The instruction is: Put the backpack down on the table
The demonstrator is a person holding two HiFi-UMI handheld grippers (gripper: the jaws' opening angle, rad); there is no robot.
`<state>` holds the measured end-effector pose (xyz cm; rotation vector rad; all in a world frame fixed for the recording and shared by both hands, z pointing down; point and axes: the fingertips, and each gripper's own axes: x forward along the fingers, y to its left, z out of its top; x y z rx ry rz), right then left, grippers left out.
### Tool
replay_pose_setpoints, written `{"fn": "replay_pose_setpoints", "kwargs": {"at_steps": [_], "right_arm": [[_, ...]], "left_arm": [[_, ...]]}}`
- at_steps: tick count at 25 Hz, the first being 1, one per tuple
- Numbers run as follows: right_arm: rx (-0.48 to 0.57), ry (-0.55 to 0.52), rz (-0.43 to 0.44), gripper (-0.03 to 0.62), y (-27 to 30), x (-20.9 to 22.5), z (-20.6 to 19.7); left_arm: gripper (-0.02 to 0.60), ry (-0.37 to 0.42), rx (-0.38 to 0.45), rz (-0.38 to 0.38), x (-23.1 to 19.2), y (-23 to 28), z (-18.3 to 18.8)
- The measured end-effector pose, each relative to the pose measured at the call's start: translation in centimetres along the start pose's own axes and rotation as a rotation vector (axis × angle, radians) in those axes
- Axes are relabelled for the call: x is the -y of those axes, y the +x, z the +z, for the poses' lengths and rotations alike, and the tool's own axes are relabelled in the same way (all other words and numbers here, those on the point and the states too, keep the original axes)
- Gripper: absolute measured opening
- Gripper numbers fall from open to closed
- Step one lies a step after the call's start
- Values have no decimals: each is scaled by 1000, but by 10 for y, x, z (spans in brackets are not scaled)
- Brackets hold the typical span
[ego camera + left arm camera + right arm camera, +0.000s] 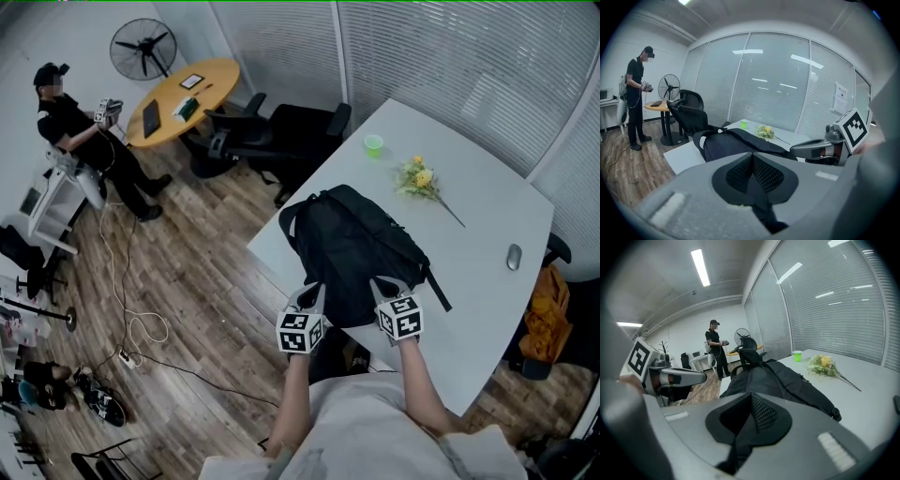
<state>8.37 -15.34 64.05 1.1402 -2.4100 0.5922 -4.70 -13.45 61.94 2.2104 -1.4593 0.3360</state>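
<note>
A black backpack lies flat on the white table, its top handle toward the far left corner. My left gripper and right gripper sit side by side at its near end. In the left gripper view the backpack stretches away ahead, and the left gripper is shut with a fold of black fabric pinched between its pads. The right gripper likewise is shut on black fabric of the backpack. Each gripper shows in the other's view: the right gripper, the left gripper.
A green cup, a bunch of yellow flowers and a mouse lie farther along the table. Black office chairs stand at its far left edge. A person stands by a round wooden table; cables trail across the floor.
</note>
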Motion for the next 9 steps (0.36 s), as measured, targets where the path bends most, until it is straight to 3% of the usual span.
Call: {"fn": "replay_pose_setpoints", "kwargs": {"at_steps": [9], "right_arm": [[3, -7, 5, 0, 2, -1, 0]], "left_arm": [[0, 11, -1, 0, -2, 1, 1]]}}
